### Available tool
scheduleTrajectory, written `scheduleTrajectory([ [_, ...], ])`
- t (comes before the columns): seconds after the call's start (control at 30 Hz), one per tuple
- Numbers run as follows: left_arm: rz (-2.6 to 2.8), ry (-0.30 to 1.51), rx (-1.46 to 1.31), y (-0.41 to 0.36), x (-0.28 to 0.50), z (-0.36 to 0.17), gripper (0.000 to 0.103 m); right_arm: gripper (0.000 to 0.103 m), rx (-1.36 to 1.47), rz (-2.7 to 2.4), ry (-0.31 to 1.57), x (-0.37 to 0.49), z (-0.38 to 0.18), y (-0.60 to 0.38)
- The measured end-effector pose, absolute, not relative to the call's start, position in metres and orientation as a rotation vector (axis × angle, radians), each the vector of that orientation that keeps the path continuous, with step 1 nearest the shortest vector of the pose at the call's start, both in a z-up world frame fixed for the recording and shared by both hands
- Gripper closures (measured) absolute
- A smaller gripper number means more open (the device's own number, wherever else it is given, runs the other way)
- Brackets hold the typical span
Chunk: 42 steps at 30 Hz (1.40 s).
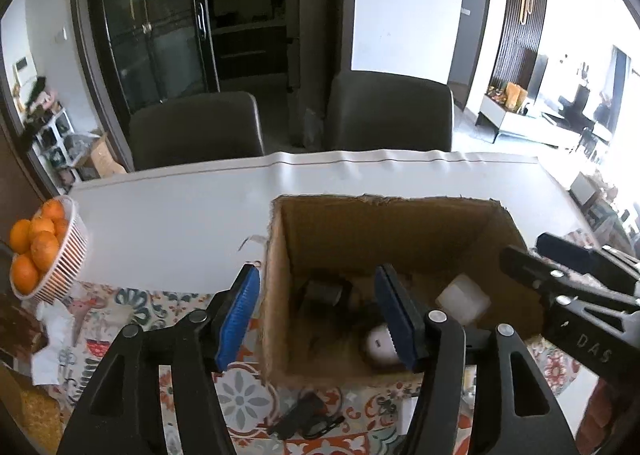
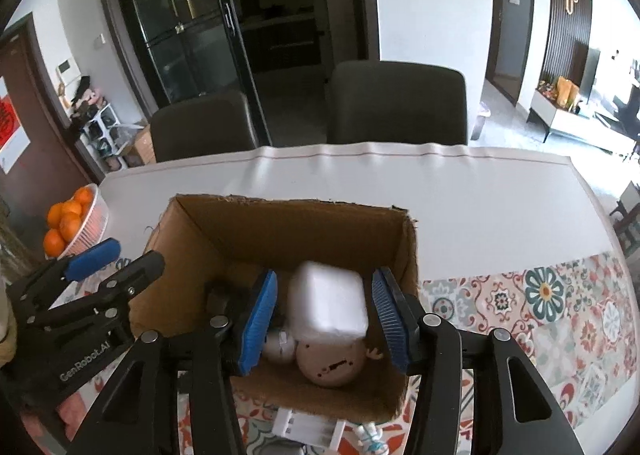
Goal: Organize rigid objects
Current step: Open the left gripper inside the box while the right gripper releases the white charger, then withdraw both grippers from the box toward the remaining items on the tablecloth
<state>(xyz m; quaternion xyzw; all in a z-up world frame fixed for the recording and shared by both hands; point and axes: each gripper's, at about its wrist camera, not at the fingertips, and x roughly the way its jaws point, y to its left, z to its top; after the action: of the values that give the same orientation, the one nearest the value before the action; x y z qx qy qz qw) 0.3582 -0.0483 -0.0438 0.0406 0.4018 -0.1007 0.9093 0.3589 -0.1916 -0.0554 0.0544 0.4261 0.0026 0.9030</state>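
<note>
An open cardboard box (image 1: 400, 223) (image 2: 280, 227) stands on the table. Inside it lie a white block (image 2: 326, 303) (image 1: 462, 297), a beige round object (image 2: 330, 365), a small white round object (image 1: 380, 345) (image 2: 280, 347) and a dark object (image 1: 324, 291). My right gripper (image 2: 324, 319) is open above the box; the blurred white block lies between its blue pads without touching them. My left gripper (image 1: 316, 319) is open and empty, straddling the box's left wall. Each gripper shows in the other's view: right (image 1: 568, 279), left (image 2: 100, 275).
A white basket of oranges (image 1: 44, 251) (image 2: 76, 223) stands at the left. A patterned mat (image 2: 540, 307) covers the near table. Small items lie in front of the box: a black one (image 1: 308, 419) and a white one (image 2: 308, 427). Two chairs (image 1: 388, 111) stand behind the table.
</note>
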Motion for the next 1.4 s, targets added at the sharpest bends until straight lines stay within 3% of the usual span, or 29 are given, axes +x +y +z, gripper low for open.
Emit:
scheduleTrajectory([
  [0.77, -0.147, 0.706, 0.077, -0.049, 0.281, -0.009, 0.028, 0.049, 0.11, -0.023, 0.739, 0.289, -0.018, -0.206],
  [1.4, -0.202, 0.779, 0.083, -0.065, 0.232, -0.044, 0.024, 0.049, 0.13, -0.025, 0.747, 0.234, -0.039, -0.222],
])
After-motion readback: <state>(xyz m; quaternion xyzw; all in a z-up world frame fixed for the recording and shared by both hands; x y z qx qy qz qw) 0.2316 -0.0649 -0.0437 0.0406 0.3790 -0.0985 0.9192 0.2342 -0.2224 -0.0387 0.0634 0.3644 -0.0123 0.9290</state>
